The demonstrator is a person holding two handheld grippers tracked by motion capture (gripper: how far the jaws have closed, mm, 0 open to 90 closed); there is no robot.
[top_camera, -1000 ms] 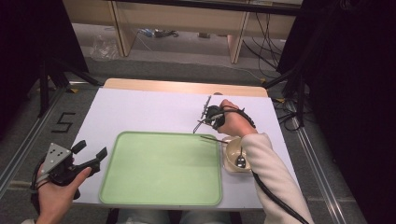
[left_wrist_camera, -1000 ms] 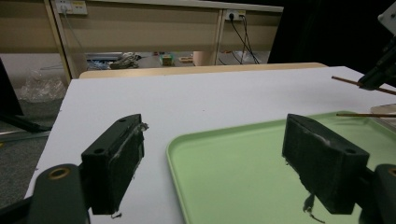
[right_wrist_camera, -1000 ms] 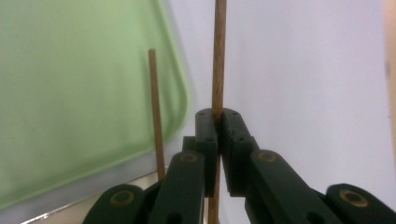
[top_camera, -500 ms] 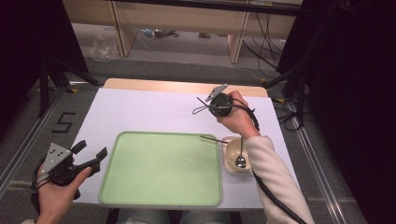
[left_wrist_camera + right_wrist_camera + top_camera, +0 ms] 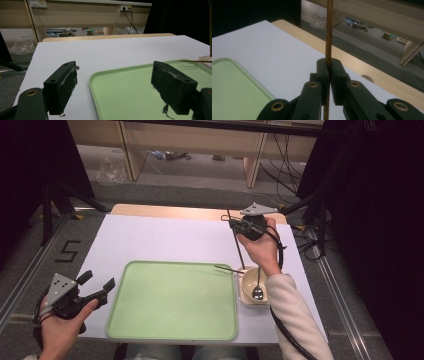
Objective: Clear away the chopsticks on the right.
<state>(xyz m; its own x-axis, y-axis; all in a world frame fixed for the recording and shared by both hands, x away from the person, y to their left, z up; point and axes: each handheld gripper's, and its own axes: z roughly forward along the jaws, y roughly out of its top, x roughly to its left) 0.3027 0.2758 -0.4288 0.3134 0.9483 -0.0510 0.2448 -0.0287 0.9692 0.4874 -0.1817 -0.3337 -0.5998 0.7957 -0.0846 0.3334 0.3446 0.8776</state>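
The right claw [image 5: 231, 222] is clamped on 1 wooden chopstick [image 5: 238, 247], its jaws pressed together with the stick between the pads. In the right gripper view the chopstick [image 5: 328, 35] stands upright through the closed jaws. In the high view it hangs down from the claw toward the bowl [image 5: 248, 287], its lower end above the bowl's rim; whether it touches the rim cannot be told. The claw is held above the desk [image 5: 165, 240], beyond the bowl.

A 2nd chopstick [image 5: 229, 269] lies across the bowl's rim onto the tray [image 5: 172, 300]. A spoon [image 5: 257, 290] rests inside the bowl. The bowl sits just beside the tray's right edge.

The left claw [image 5: 96, 284] is spread wide, holding nothing, just beside the tray's left edge.
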